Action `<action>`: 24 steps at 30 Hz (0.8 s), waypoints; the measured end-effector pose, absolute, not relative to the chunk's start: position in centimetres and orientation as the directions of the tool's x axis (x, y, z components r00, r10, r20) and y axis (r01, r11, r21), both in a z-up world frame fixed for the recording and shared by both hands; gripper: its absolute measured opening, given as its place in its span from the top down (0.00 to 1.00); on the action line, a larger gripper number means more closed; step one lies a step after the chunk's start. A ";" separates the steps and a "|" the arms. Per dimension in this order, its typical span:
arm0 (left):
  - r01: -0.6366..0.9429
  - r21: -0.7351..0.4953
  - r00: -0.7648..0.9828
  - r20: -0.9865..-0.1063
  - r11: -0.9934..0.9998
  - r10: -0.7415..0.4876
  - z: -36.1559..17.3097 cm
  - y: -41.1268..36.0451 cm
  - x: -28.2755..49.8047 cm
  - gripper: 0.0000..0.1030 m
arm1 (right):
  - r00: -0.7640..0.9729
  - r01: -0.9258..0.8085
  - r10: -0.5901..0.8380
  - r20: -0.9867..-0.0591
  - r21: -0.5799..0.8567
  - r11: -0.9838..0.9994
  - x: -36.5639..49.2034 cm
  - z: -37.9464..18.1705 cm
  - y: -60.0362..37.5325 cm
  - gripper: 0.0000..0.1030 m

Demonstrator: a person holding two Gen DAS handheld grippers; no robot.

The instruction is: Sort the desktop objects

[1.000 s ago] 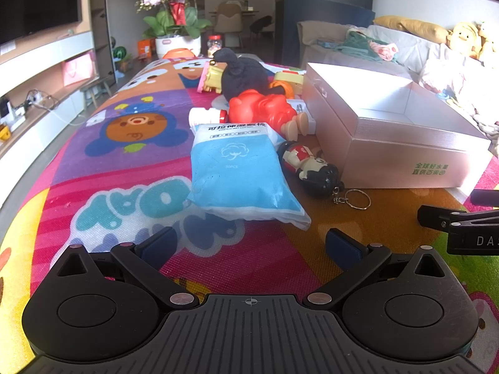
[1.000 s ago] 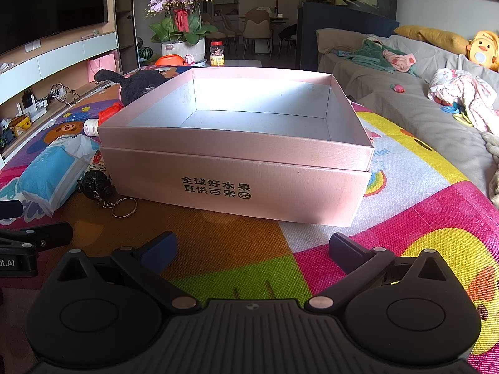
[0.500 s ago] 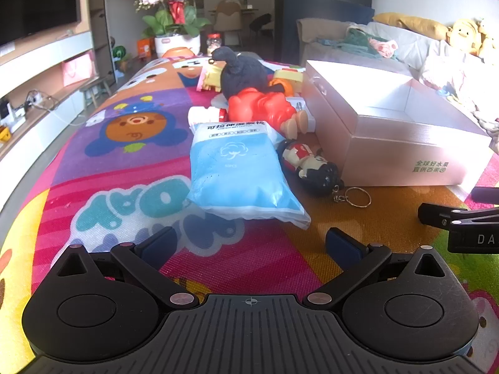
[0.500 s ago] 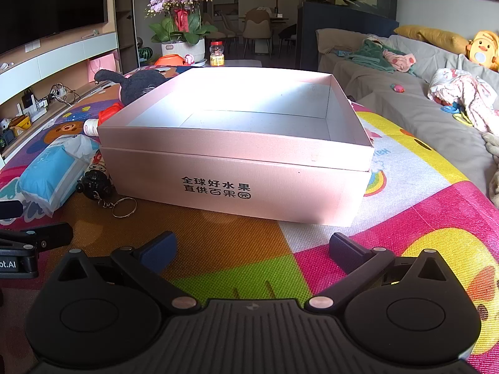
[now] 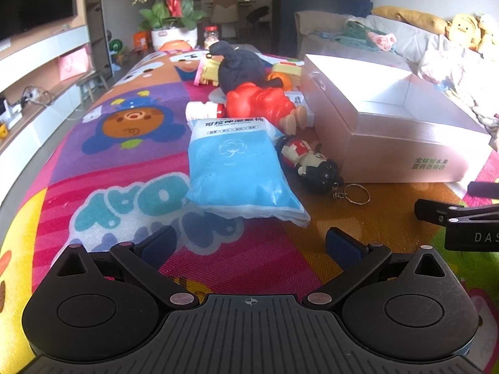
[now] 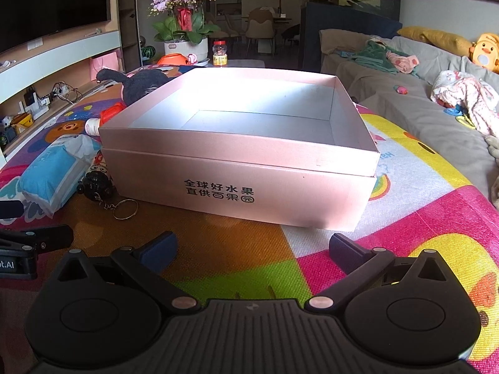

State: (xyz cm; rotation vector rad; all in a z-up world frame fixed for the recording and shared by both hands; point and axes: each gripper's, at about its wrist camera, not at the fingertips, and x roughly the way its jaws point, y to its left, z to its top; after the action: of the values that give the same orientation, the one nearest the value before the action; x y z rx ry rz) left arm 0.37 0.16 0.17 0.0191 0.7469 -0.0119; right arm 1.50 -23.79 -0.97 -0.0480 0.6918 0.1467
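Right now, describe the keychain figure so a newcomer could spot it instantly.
Start at the pink box on the colourful mat. In the gap between the box's left side and the blue pack lies the keychain figure, on its side. Unlike the bigger red toy and black plush behind it, it is small, black-haired, with a chain and metal ring.

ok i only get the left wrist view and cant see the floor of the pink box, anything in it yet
observer: No. The pink box is empty; the right wrist view shows its pale floor bare.
operator: is my right gripper open
observer: Yes, the right gripper is open and holds nothing, facing the box's printed front wall.
operator: anything on the mat right of the box
observer: No objects, just the mat with a rainbow print at the box corner.
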 end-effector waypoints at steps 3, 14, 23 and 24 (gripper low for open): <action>0.026 0.010 0.735 -0.677 1.000 -0.012 0.2 0.3 0.3 0.00 | 0.746 -0.166 0.139 -0.651 0.020 0.986 1.6 -1.2 -24.2 0.00; 0.025 -0.008 0.818 -0.575 1.000 -0.025 1.9 1.8 -1.0 0.00 | 0.685 -0.095 0.074 -0.725 0.012 0.995 2.3 -0.4 -23.2 0.00; -0.126 -0.026 0.855 -0.510 0.992 0.095 3.8 6.8 1.1 0.00 | 0.627 -0.479 0.362 -0.690 0.025 0.878 -0.2 4.7 -20.9 0.00; -0.143 -0.046 0.854 -0.510 0.989 0.100 3.8 7.5 1.6 0.00 | 0.642 -0.505 0.386 -0.662 0.014 0.863 -0.2 6.3 -20.4 0.00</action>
State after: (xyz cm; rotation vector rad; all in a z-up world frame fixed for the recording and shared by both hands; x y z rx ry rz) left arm 1.58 7.47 3.78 -0.0828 0.5319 0.1275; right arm -0.20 -20.37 6.28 -0.1782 0.7104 0.5108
